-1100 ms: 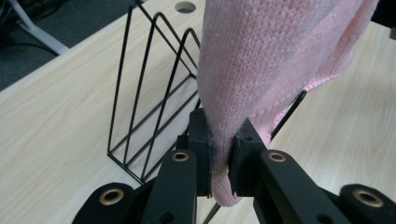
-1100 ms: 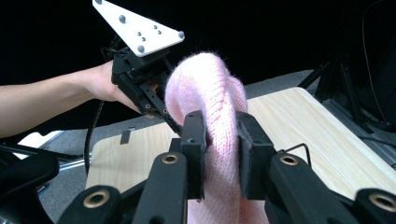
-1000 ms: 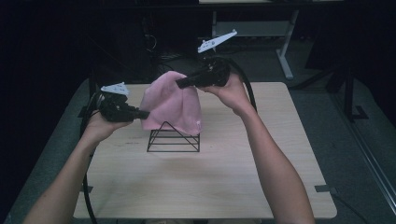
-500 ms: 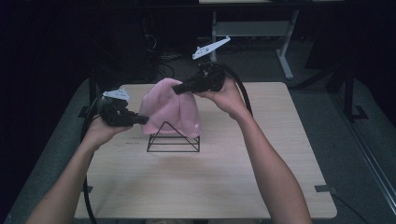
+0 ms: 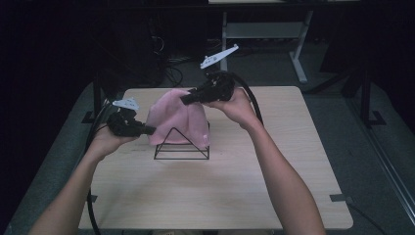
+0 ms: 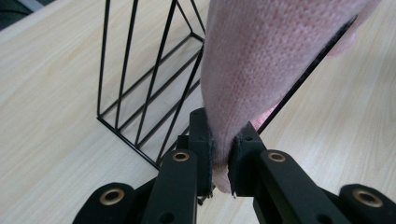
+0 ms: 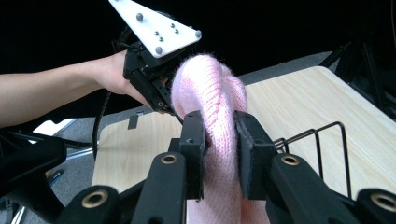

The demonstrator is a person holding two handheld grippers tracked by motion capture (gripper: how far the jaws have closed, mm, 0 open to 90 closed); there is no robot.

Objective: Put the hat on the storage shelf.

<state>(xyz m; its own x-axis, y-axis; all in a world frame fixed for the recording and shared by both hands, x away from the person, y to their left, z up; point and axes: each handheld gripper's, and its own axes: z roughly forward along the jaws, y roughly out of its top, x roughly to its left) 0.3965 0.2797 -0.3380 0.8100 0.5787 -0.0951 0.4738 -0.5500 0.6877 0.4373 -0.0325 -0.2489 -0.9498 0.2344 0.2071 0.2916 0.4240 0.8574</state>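
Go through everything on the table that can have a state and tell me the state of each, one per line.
Pink hat: draped over the rack, pinched at two edges.
Wire rack: upright on the table, partly covered.
Left gripper: shut on the hat's lower edge.
Right gripper: shut on the hat's upper edge.

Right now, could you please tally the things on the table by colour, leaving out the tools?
Pink: 1, the knit hat
Black: 1, the wire rack
Total: 2
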